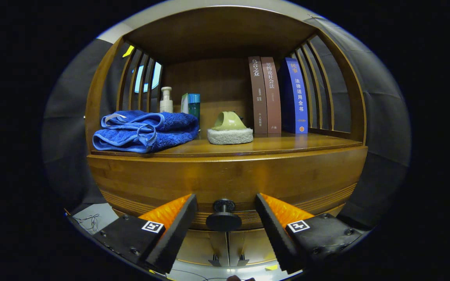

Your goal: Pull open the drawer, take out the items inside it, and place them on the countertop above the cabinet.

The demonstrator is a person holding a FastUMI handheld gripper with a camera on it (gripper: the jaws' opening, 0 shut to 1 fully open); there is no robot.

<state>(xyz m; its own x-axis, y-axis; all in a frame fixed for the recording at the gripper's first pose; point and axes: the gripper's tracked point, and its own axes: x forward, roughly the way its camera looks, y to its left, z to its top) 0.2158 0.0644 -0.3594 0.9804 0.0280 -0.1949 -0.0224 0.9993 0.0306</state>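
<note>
A wooden cabinet faces me, with its drawer front [225,177] shut. The drawer's dark round knob [224,216] sticks out low on the front, right between my fingers. My gripper [225,212] is open, one finger on each side of the knob with a gap on both sides. The countertop [272,146] above the drawer is a wooden shelf under a curved top. What lies inside the drawer is hidden.
On the countertop lie a folded blue towel [145,130] at the left and a green slipper-like item on a white pad [229,130] in the middle. A pump bottle [166,100] and teal box [191,103] stand behind; three books [277,95] stand at the right.
</note>
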